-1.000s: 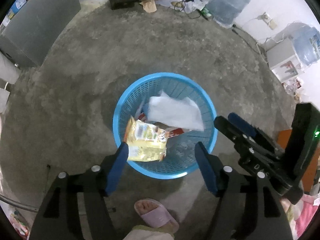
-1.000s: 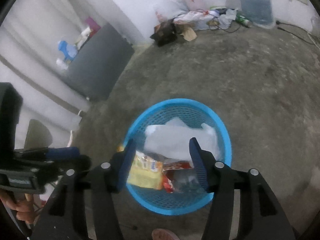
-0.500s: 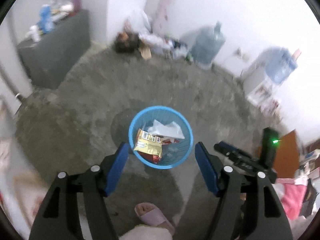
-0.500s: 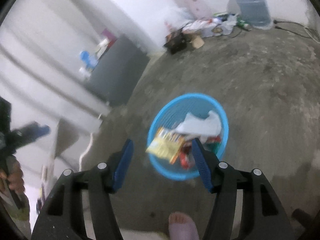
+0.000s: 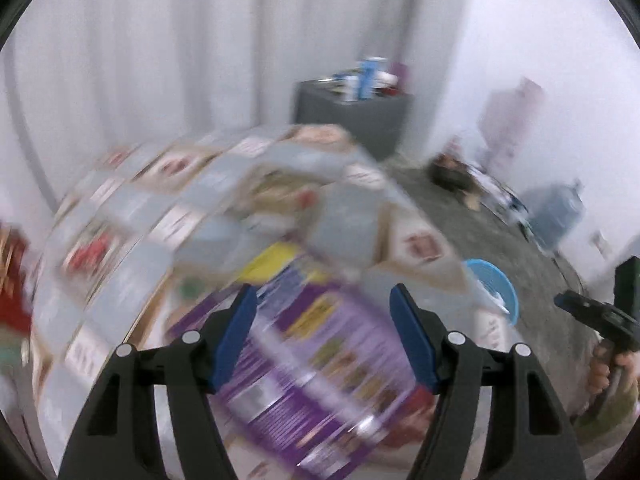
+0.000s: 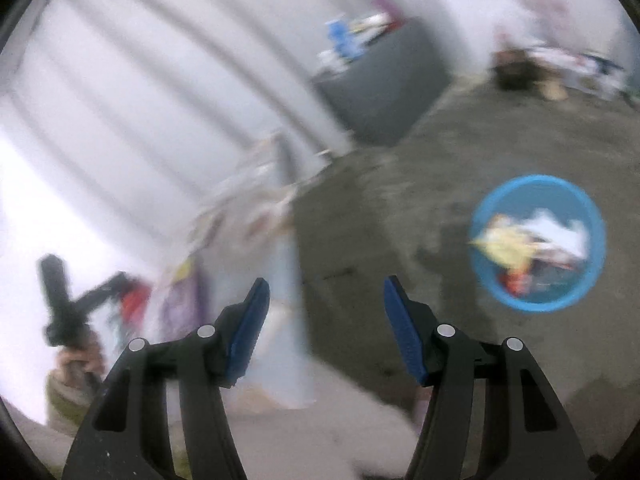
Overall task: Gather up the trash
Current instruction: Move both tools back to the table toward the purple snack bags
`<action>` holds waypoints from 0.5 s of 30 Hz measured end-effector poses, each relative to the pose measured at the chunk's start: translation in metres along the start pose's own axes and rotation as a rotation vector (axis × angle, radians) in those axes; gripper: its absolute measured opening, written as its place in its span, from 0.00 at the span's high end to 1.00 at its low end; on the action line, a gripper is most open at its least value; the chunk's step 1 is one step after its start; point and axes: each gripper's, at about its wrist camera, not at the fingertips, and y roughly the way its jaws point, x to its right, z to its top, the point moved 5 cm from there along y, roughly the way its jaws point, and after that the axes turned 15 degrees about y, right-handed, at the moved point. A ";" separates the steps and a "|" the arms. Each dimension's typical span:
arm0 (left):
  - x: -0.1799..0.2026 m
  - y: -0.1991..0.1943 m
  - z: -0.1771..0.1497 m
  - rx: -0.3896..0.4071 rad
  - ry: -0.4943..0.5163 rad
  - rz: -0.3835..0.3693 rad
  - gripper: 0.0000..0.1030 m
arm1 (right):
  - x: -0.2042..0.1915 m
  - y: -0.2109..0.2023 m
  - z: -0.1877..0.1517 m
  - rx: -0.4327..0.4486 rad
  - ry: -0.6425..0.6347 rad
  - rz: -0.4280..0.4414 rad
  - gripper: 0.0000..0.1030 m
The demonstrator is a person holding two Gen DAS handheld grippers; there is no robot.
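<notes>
Motion blur smears both views. My left gripper [image 5: 322,300] stands open over a table [image 5: 132,208] with a patterned cloth. Below its blue pads lies a large purple printed packet [image 5: 320,364], with a yellow item [image 5: 276,260] just beyond; I see no pad pressing on either. My right gripper [image 6: 326,292] is open and empty above the concrete floor beside the table's edge. The blue mesh basket [image 6: 538,179] stands on the floor to the right, holding a yellow wrapper [image 6: 504,242], white paper and red scraps. It also shows as the basket [image 5: 484,265] past the table's corner.
A dark grey cabinet [image 5: 352,116] with bottles on top stands against the white curtained wall. Clutter and a large water jug [image 5: 556,212] line the far wall. A hand holds the other gripper at each view's edge. Concrete floor [image 6: 400,200] lies between table and basket.
Both grippers have risen and swung left, away from the basket. The left one now looks down on the table and the purple packet; the basket has slid to the right in both views.
</notes>
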 end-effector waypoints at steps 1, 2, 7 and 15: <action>-0.010 -0.001 -0.014 -0.007 -0.026 0.017 0.44 | -0.016 0.011 -0.008 -0.040 -0.020 0.032 0.45; -0.020 0.000 -0.026 -0.017 -0.046 0.025 0.46 | -0.030 0.022 -0.016 -0.088 -0.032 0.066 0.46; -0.025 0.009 -0.054 -0.029 -0.073 0.020 0.60 | -0.068 0.059 -0.056 -0.251 -0.023 0.124 0.53; -0.009 0.037 -0.078 -0.064 -0.004 -0.055 0.72 | -0.090 0.088 -0.105 -0.356 0.003 0.058 0.64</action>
